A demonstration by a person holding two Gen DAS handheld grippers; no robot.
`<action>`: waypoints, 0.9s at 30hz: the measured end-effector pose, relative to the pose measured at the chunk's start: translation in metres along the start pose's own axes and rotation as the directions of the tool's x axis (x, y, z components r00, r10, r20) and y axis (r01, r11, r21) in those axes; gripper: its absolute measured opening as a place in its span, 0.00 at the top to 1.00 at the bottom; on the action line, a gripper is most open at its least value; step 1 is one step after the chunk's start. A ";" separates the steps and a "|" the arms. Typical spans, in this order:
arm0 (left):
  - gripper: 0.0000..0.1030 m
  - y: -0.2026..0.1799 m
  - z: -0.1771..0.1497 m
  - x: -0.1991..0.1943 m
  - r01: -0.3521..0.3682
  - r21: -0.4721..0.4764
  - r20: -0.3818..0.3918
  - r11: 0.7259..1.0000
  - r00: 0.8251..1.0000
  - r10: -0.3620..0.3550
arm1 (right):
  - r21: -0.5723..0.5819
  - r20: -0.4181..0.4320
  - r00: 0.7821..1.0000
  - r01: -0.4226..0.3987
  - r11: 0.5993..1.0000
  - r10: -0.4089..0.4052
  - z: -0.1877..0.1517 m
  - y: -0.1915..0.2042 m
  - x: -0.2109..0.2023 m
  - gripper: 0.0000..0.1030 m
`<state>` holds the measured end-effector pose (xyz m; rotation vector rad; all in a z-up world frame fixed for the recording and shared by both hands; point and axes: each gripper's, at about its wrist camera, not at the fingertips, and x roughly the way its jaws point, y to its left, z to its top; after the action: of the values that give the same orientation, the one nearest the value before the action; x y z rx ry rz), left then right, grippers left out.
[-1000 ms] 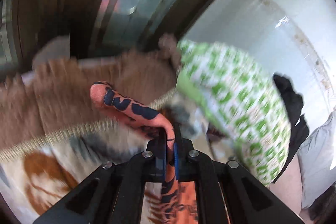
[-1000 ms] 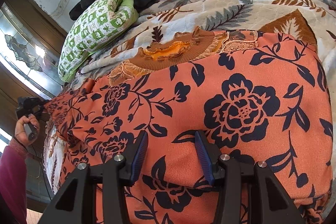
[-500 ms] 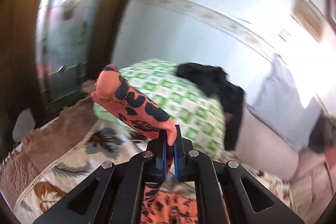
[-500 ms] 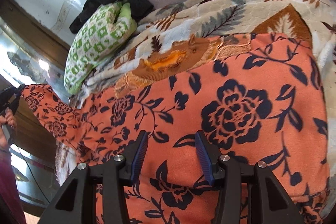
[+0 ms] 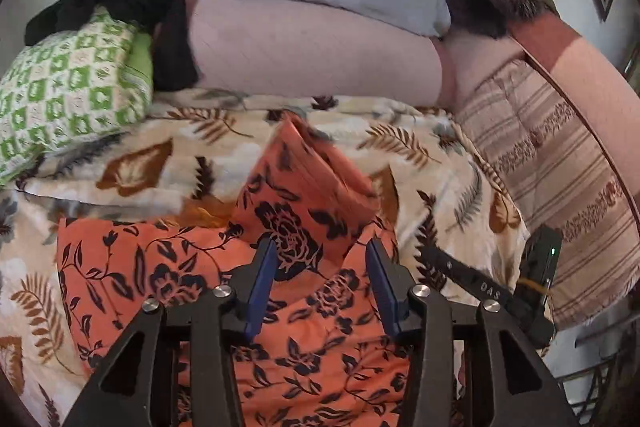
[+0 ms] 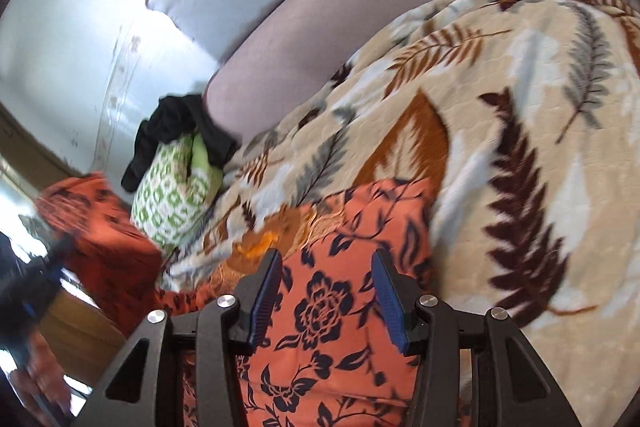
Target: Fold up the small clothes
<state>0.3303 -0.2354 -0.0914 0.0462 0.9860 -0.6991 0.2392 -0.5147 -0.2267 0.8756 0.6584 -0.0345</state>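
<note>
Two grippers tilt down over one orange floral garment [image 5: 168, 267] spread on the leaf-print blanket [image 5: 432, 163] of a bed. The left gripper [image 5: 322, 287] has just been opening; its jaws stand apart, and a raised fold of the garment sits between them without being pinched. That fold rises to a point aimed at the pink bolster [image 5: 312, 55]. The right gripper [image 6: 326, 297] angles over the garment's edge, jaws spread, pads clear of the cloth. A green patterned pillow [image 5: 68, 91] lies near.

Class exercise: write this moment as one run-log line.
left gripper: jaws just opened, nothing clamped | orange floral garment: flap dropping onto itself | right gripper: open above garment | surface: leaf-print blanket
</note>
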 end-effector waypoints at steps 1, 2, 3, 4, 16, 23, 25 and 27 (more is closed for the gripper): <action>0.54 -0.006 -0.006 -0.002 0.019 0.019 0.022 1.000 1.000 -0.019 | 0.012 0.008 1.000 -0.004 1.000 0.004 0.003 -0.003 -0.003 0.51; 0.51 -0.009 -0.010 -0.008 0.026 0.033 0.049 0.999 0.998 -0.028 | 0.021 0.014 1.000 -0.012 1.000 0.012 0.006 -0.005 -0.005 0.49; 0.48 -0.006 -0.013 -0.015 0.024 0.030 0.078 0.999 0.997 -0.027 | 0.029 0.017 0.999 -0.027 0.999 0.027 0.009 -0.006 -0.006 0.45; 0.38 0.003 -0.018 -0.023 0.019 0.010 0.118 1.000 0.993 -0.020 | 0.033 0.017 0.999 -0.039 0.999 0.038 0.010 -0.005 -0.006 0.41; 0.27 0.184 -0.138 -0.008 -0.251 -0.509 0.161 0.823 0.912 0.378 | 0.053 -0.123 0.983 -0.127 0.990 0.133 -0.004 -0.005 0.044 0.38; 0.27 0.239 -0.161 0.013 -0.346 -0.580 0.060 0.738 0.885 0.462 | 0.054 -0.121 0.992 -0.035 0.998 0.041 -0.009 -0.015 0.075 0.41; 0.27 0.246 -0.160 0.018 -0.334 -0.583 0.056 0.740 0.892 0.448 | 0.070 -0.117 0.991 -0.051 0.996 0.059 -0.009 -0.020 0.084 0.41; 0.27 0.247 -0.159 0.024 -0.360 -0.564 0.033 0.743 0.890 0.455 | 0.052 -0.122 0.991 -0.043 0.998 0.049 -0.010 -0.017 0.093 0.41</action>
<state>0.3583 -0.0008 -0.2670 -0.2895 0.9366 0.0086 0.3039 -0.4968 -0.2948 0.9458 0.7549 0.0447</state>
